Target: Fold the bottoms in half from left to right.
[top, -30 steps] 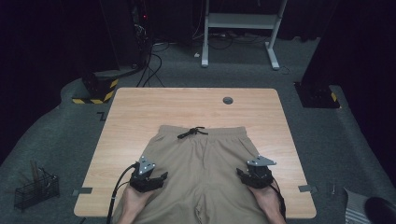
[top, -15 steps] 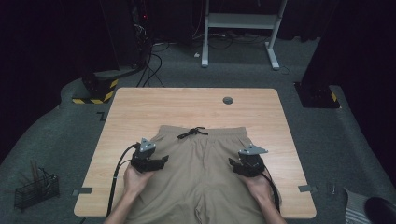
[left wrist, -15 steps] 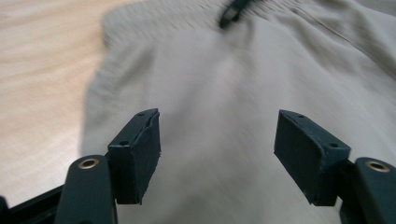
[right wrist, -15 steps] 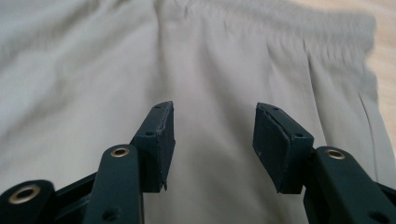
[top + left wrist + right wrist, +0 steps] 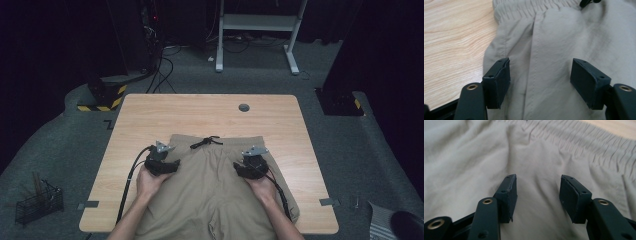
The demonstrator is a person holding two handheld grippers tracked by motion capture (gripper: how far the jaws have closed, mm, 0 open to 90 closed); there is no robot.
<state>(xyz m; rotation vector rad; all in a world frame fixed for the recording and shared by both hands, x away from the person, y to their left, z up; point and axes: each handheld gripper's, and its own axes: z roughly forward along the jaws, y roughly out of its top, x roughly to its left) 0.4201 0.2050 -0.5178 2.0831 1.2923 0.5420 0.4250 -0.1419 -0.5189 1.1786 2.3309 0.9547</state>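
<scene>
Both pairs of blocky black jaws stand spread, nothing between them, over soft, creased khaki shorts (image 5: 215, 185). The left gripper (image 5: 540, 75) is near a stitched seam, the right gripper (image 5: 537, 192) below the gathered elastic waistband (image 5: 584, 140). The shorts lie flat on the pale woodgrain table (image 5: 150, 115).

Left tongs (image 5: 161, 161): black body, grey three-cornered plate on top, black cable trailing off the rear. Jaws black, each ending in a flat rectangular pad (image 5: 498, 83) with small screw holes; brass-coloured rivets at the jaw arms.

Right tongs (image 5: 251, 162): same build, grey plate, black cable, black pads (image 5: 574, 198), brass-coloured rivets.

Person: forearms bare, no sleeves visible.
</scene>
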